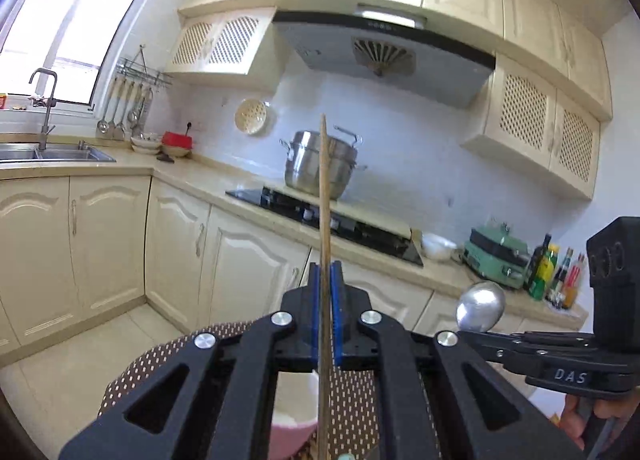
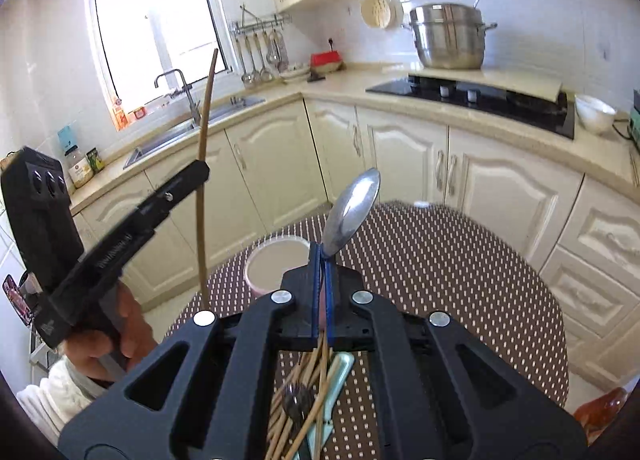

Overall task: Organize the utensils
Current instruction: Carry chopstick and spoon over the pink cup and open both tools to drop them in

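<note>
My left gripper (image 1: 325, 292) is clamped on a chopstick (image 1: 325, 188), my right gripper (image 2: 321, 264) on a spoon (image 2: 352, 212), both above the table (image 2: 460, 260). Loose utensils (image 2: 308, 400) lie beneath; a bowl (image 2: 276, 264) stands just ahead, with open room toward the cabinets (image 2: 400, 152).

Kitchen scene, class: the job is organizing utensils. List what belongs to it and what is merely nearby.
Job:
left gripper holding chopstick
right gripper holding spoon
utensil pile
pink bowl

Nearby:
steamer pot
white bowl
hanging ladles
</note>
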A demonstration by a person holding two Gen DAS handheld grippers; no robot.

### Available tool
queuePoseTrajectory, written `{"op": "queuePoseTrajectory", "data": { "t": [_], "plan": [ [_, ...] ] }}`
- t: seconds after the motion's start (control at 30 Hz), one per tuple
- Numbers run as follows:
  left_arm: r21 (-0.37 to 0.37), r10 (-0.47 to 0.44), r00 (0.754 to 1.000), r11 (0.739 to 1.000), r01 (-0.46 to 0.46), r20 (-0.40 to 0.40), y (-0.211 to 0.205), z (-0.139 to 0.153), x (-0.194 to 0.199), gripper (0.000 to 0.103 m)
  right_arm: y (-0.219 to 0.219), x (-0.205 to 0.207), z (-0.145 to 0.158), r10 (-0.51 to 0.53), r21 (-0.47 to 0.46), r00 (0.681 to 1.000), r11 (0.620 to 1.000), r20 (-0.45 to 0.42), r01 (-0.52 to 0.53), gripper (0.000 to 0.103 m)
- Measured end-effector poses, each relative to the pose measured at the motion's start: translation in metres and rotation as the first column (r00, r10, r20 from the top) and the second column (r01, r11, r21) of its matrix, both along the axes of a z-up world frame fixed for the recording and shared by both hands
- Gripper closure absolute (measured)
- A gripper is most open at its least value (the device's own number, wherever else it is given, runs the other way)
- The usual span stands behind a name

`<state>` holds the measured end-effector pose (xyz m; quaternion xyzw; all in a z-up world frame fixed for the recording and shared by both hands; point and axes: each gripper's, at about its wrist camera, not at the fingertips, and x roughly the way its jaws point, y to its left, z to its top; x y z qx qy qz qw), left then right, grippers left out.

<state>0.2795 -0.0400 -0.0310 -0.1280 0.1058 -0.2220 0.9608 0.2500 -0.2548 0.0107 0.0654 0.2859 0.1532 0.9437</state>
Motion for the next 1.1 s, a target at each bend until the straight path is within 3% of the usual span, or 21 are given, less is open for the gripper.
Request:
{"op": "queuePoseTrajectory", "data": {
  "t": [0.2, 0.4, 0.63, 0.83, 0.93, 1.0, 1.1],
  "plan": [
    [-0.019, 0.042, 0.991, 0.999, -0.040, 0.128, -0.005, 0.007, 0.017, 0.098, 0.015, 0.017, 0.022, 0.001, 0.000, 0.998, 1.000, 0.065, -0.001, 0.101],
    [-0.036, 0.087, 0.984, 0.996, -0.082, 0.157, -0.008, -0.006, 0.035, 0.098, 0.030, 0.036, 0.013, -0.015, 0.004, 0.997, 1.000, 0.077, 0.015, 0.101],
    [0.026, 0.074, 0.992, 0.997, -0.077, 0.100, -0.010, -0.038, 0.045, 0.098, 0.042, 0.051, -0.024, -0.013, -0.017, 1.000, 1.000, 0.005, 0.013, 0.101],
    [0.048, 0.071, 0.997, 0.996, -0.073, 0.043, -0.004, -0.053, 0.041, 0.096, 0.048, 0.049, -0.039, -0.015, -0.027, 1.000, 1.000, -0.022, 0.015, 0.101],
    [0.051, 0.066, 0.998, 0.997, -0.066, 0.001, 0.002, -0.056, 0.038, 0.066, 0.049, 0.046, -0.042, -0.017, -0.025, 0.999, 1.000, -0.030, 0.017, 0.100],
    [0.051, 0.069, 0.998, 0.996, -0.069, -0.011, 0.008, -0.056, 0.033, 0.065, 0.052, 0.044, -0.044, -0.019, -0.028, 0.999, 0.999, -0.031, 0.019, 0.100],
    [0.077, 0.085, 0.995, 0.994, -0.081, -0.052, 0.012, -0.057, 0.027, 0.056, 0.055, 0.042, -0.047, -0.024, -0.026, 0.999, 0.999, -0.038, 0.023, 0.100]
  ]
}}
